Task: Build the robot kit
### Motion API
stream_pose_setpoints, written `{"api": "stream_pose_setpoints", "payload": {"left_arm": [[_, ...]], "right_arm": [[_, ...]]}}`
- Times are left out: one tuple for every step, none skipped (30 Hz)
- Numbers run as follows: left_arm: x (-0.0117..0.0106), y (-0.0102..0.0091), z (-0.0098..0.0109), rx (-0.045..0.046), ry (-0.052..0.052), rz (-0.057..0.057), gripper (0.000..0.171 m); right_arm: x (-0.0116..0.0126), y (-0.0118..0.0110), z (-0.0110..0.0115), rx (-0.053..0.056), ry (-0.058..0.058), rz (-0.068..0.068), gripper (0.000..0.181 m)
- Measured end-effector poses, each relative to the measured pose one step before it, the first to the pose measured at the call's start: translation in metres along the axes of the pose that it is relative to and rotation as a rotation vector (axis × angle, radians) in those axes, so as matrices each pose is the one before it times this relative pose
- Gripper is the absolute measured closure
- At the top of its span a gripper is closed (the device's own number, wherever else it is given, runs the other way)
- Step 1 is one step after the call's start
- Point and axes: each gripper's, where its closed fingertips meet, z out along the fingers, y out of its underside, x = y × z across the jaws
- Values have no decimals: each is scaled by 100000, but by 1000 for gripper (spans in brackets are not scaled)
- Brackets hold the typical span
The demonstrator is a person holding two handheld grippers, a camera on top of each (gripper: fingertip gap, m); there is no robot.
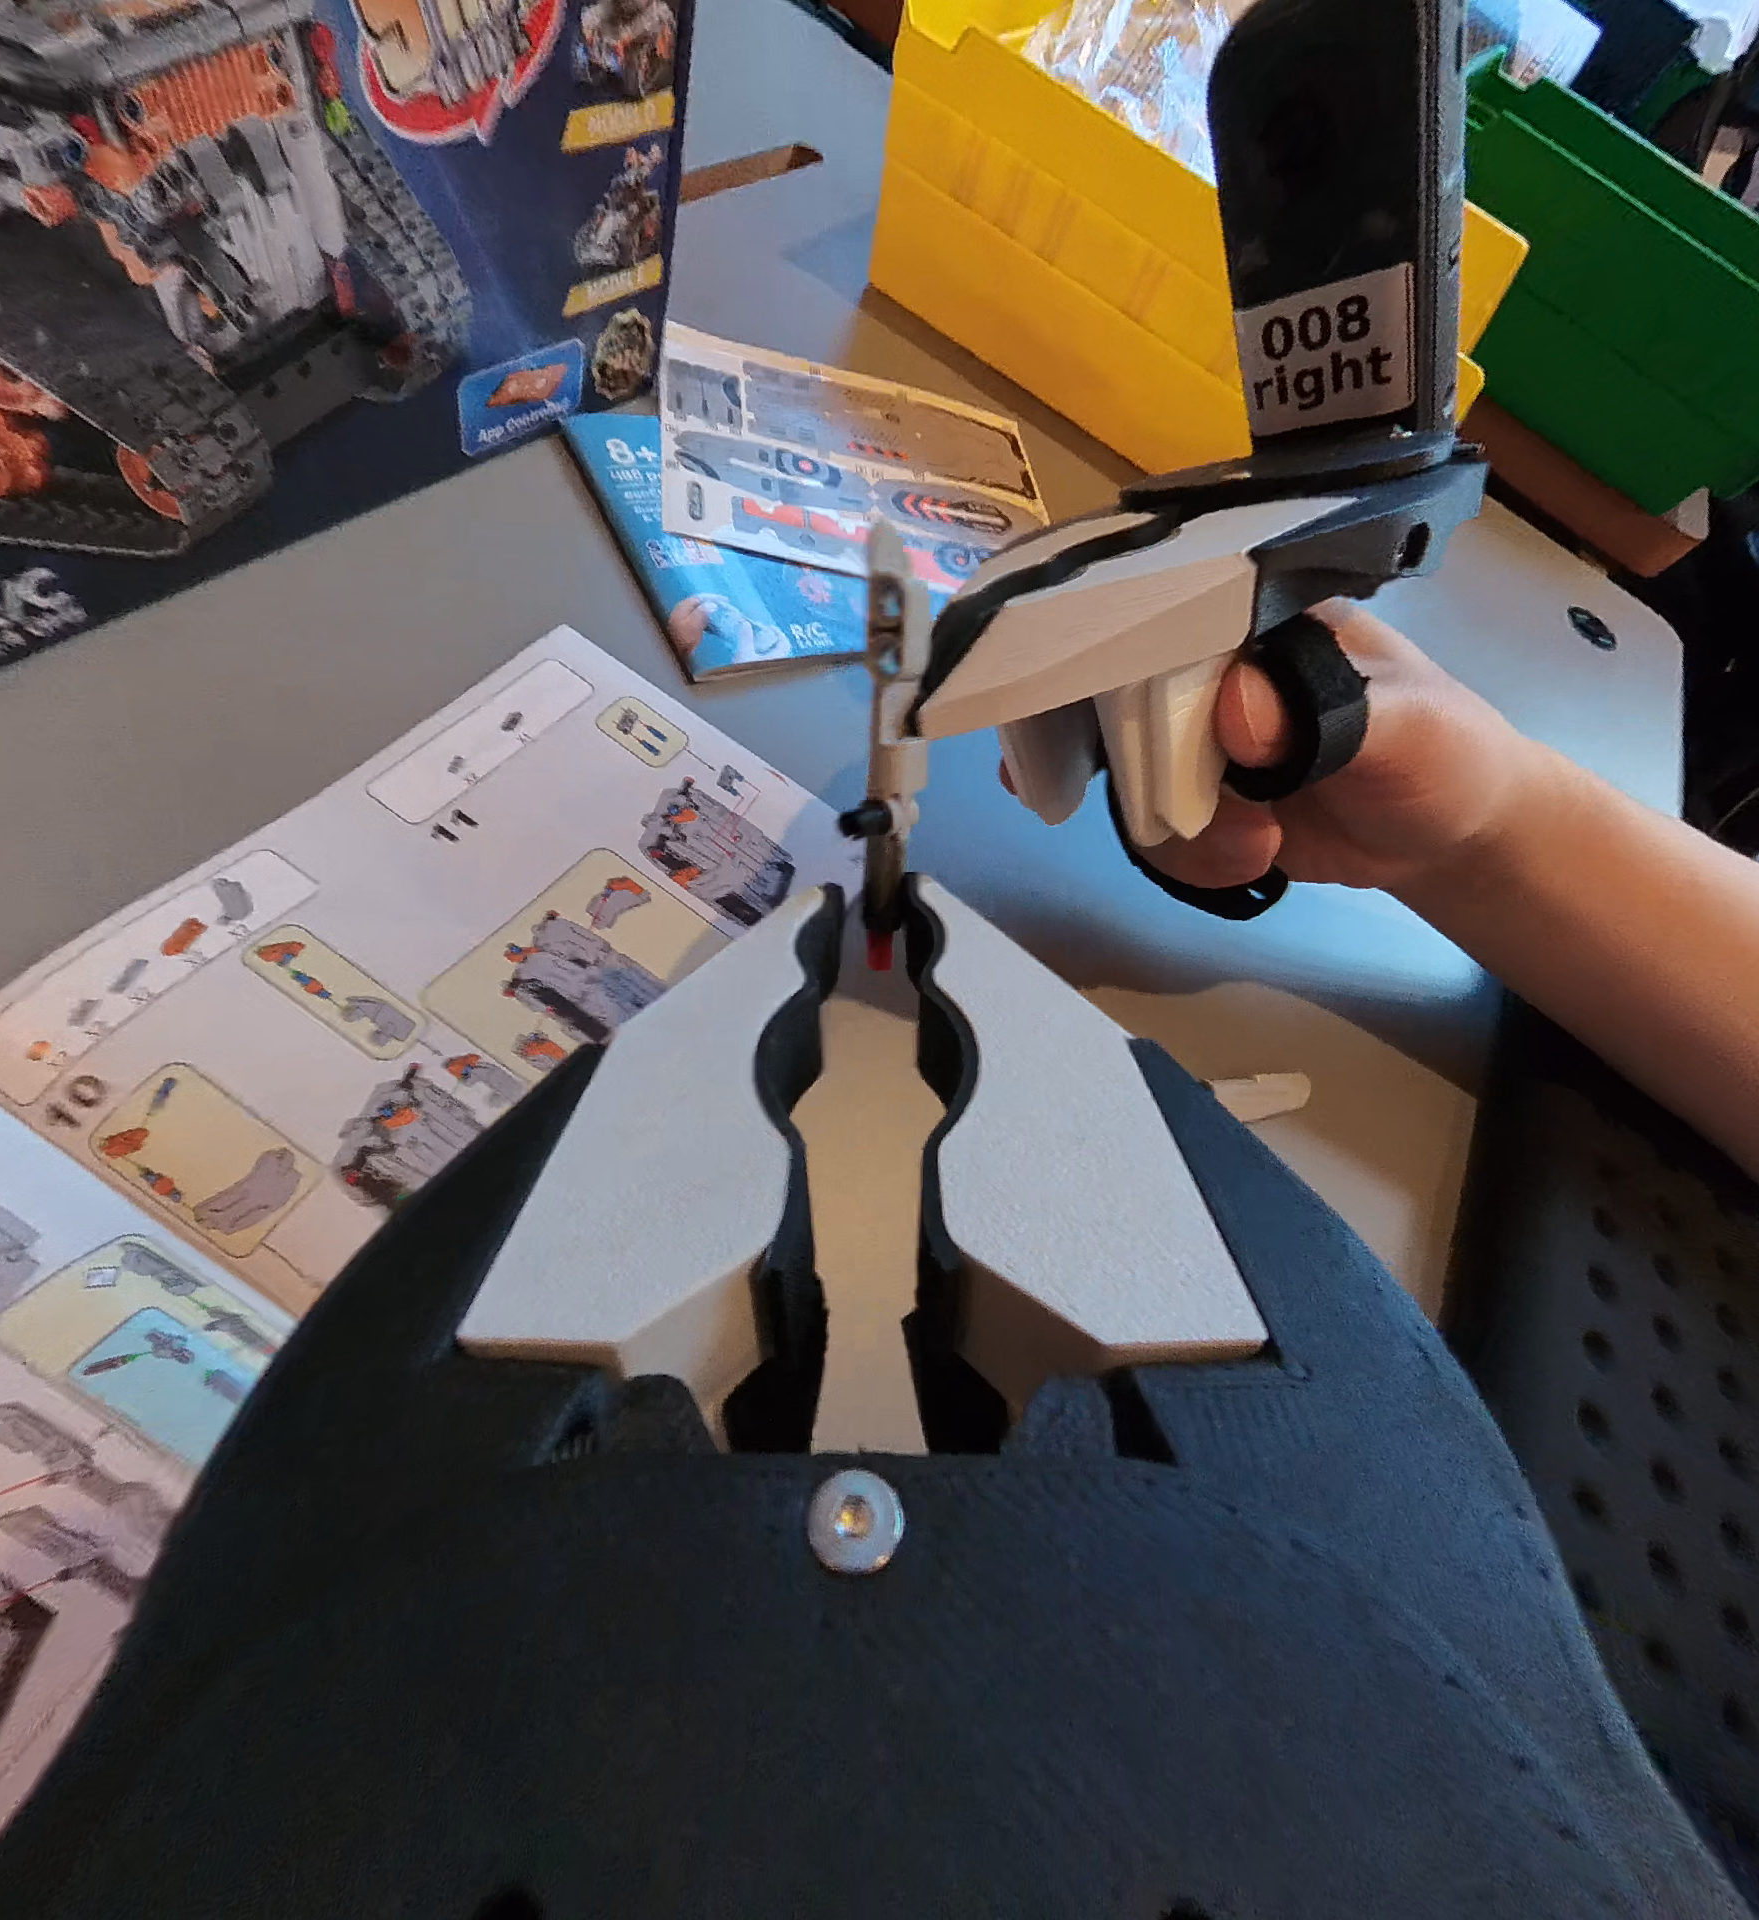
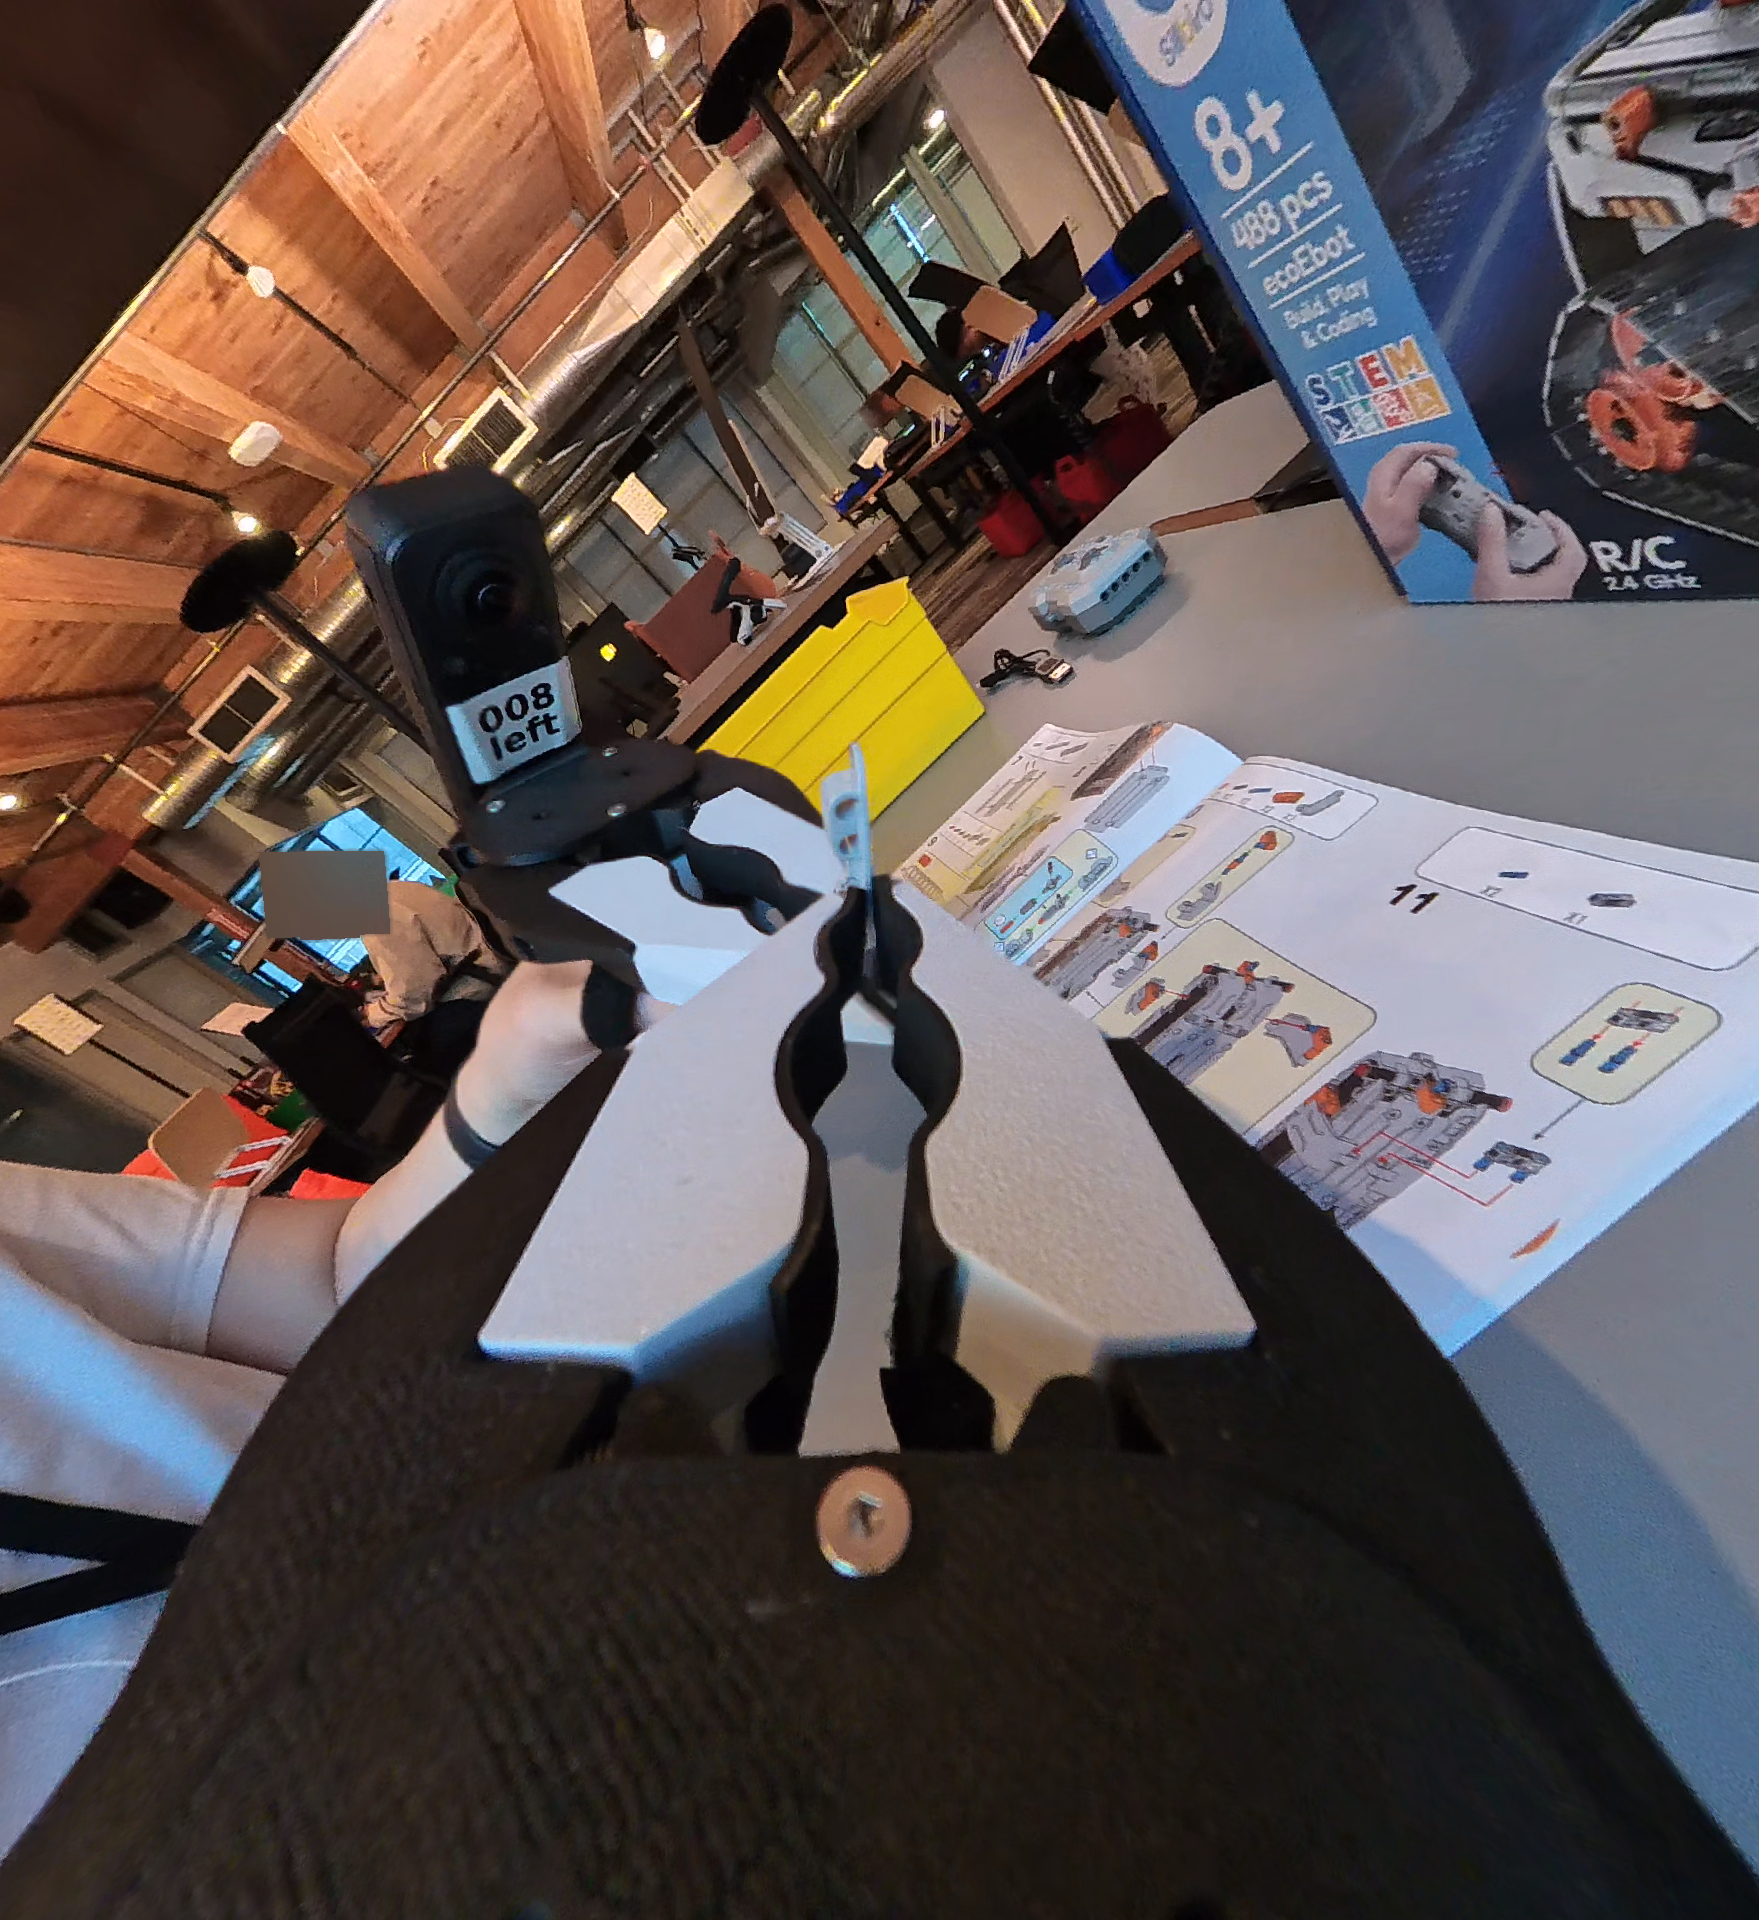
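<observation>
My left gripper [image 1: 877, 906] is shut on the lower end of a small building-toy assembly: a dark grey rod with a red tip [image 1: 880, 948] and a black pin [image 1: 859, 821] sticking out sideways. A light grey holed beam [image 1: 894, 623] stands upright on top of it. My right gripper [image 1: 919, 722] comes in from the right, held by a hand [image 1: 1374, 769], and is shut on that beam. In the right wrist view my right gripper [image 2: 862, 904] pinches the thin beam [image 2: 844, 821] edge-on, and the left gripper [image 2: 750, 883] is close behind it. The assembly is held above the table.
An open instruction booklet [image 1: 335, 987] lies on the grey table [image 1: 179, 675] under the grippers, also in the right wrist view [image 2: 1374, 935]. A big toy box [image 1: 231, 260] stands behind. A sticker sheet [image 1: 844, 447], yellow bin [image 1: 1041, 260], green bin [image 1: 1633, 312] and grey control unit [image 2: 1098, 587] lie around. The tips of both grippers are at nearly the same place.
</observation>
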Motion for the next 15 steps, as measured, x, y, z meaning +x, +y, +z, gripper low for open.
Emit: {"api": "stream_pose_setpoints", "payload": {"left_arm": [[-473, -359, -289, 1861, -2652, 1343, 153], [-476, -577, -447, 2863, -2936, 1610, 146], [-534, -878, -666, 4552, -3686, 1716, 139], [-545, -1152, -835, 6289, -3987, 2403, 136], [-679, -1272, -932, 7140, -4884, 2891, 132], [-897, -1190, -940, 6292, -6130, 2608, 130], [-1162, -1150, -860, 5646, -7653, 1974, 129], [-1115, -1106, -752, 5254, -7224, 1814, 129], [-817, -920, -598, 4102, -5159, 1851, 129], [-716, -673, -425, 2644, -4549, 1373, 127], [-717, -459, -273, 1530, -4595, 1063, 122], [-535, -270, -208, 370, -3592, 728, 117], [-330, -282, -219, 815, -2429, 739, 115], [-275, -359, -210, 1299, -2150, 119, 114], [-328, -303, -186, 1171, -2396, -309, 114]], "right_arm": [[32, -261, -153, 1129, 138, 292, 181], [245, -414, -264, 2186, 1692, 66, 181], [370, -471, -345, 2174, 2248, 463, 181], [323, -516, -391, 2390, 1680, 567, 181], [400, -503, -441, 2368, 1889, 866, 181], [540, -441, -446, 1925, 2551, 1192, 181], [517, -421, -416, 1809, 2225, 1411, 181], [425, -443, -401, 2135, 1573, 1604, 181], [322, -423, -337, 2170, 826, 1713, 181], [197, -354, -277, 1732, 122, 1670, 181], [121, -263, -199, 1157, -169, 1418, 181], [111, -192, -133, 814, 49, 954, 181], [128, -94, -115, 417, 370, 478, 181], [132, -45, -47, -44, 762, 391, 181], [-13, -5, -26, -25, -58, -435, 181]]}}
